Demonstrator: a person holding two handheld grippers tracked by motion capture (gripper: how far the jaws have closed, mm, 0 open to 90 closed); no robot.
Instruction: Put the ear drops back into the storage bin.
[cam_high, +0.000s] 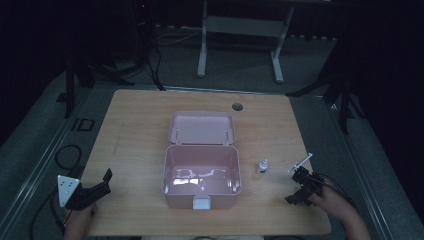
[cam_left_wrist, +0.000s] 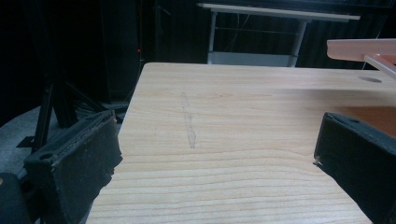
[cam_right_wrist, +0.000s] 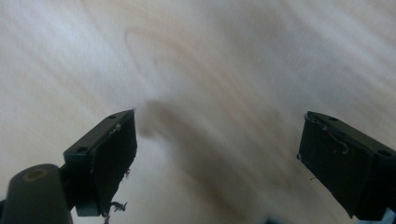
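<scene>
An open pink lidded box (cam_high: 202, 176) sits mid-table (cam_high: 140, 120), lid tipped back, with a small white bottle (cam_high: 262, 166) just beside its right wall. The left gripper (cam_high: 95, 187) rests at the near left corner, jaws wide apart and empty. The right gripper (cam_high: 303, 187), near the right edge beside what may be a syringe (cam_high: 300, 163), points down at bare wood, jaws likewise apart.
</scene>
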